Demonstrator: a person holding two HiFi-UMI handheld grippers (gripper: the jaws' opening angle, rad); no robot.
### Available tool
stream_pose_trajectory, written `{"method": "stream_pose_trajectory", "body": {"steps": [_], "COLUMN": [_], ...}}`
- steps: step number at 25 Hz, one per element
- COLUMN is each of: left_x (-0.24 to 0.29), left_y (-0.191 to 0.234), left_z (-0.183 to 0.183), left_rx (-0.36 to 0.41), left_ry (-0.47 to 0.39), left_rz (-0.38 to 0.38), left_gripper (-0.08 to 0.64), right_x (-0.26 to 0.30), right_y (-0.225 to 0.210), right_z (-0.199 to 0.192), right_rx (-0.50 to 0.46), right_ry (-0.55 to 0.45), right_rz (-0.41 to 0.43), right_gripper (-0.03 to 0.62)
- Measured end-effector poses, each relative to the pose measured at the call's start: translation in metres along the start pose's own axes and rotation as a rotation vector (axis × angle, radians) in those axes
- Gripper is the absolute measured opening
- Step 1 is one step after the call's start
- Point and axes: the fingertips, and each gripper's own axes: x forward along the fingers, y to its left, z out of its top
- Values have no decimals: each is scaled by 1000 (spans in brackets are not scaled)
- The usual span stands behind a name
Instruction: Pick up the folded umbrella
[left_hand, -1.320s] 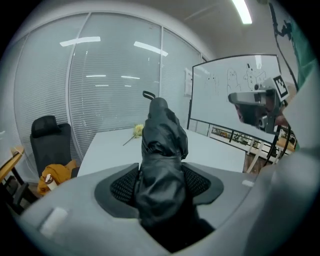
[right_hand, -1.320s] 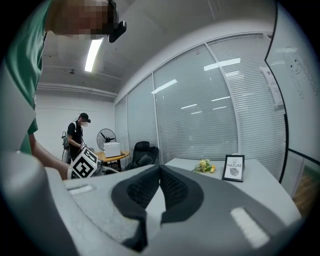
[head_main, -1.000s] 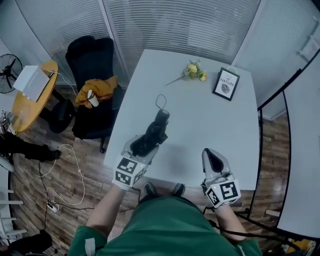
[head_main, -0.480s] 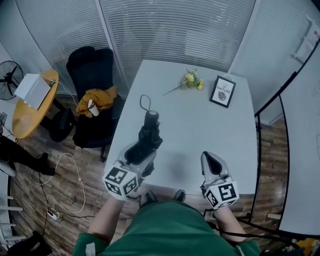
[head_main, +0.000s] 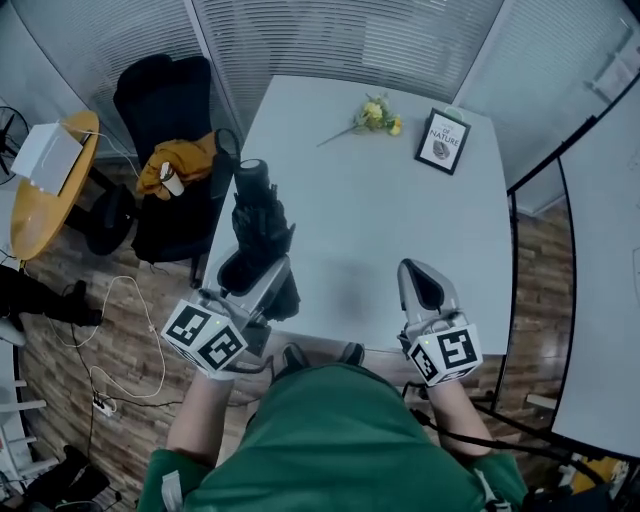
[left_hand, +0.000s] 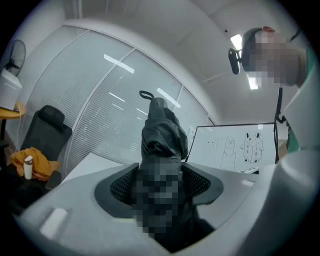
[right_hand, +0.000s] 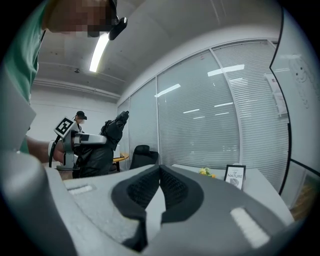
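Observation:
The folded black umbrella (head_main: 258, 225) is off the white table (head_main: 380, 200), raised over its left front corner with its strap loop pointing away from me. My left gripper (head_main: 250, 275) is shut on its thick lower part. In the left gripper view the umbrella (left_hand: 162, 135) fills the gap between the pads and sticks up beyond them. My right gripper (head_main: 425, 290) hangs over the table's front edge, shut with nothing in it; its pads meet in the right gripper view (right_hand: 160, 187), where the umbrella (right_hand: 107, 137) shows at the left.
A small yellow flower bunch (head_main: 375, 112) and a framed card (head_main: 443, 142) sit at the table's far side. Left of the table stands a black chair (head_main: 165, 100) with an orange cloth (head_main: 185, 160), and beyond it a round wooden table (head_main: 40, 200).
My left gripper has lifted the umbrella up off the table and swung it toward the left edge. The right gripper has stayed where it was.

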Motion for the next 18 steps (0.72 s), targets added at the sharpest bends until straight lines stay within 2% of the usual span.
{"method": "stream_pose_trajectory", "body": {"steps": [8, 18], "left_x": [-8, -9], "left_y": [10, 17], "left_z": [1, -4], "left_rx": [-100, -156], "left_ry": [-17, -28], "left_rz": [-3, -3], "left_gripper": [275, 275], "right_x": [1, 1], "right_y": [5, 2], "right_z": [-1, 1], "right_rx": [-5, -7], "right_ry": [-5, -6], "right_rz": [2, -5], "right_gripper": [3, 3]}}
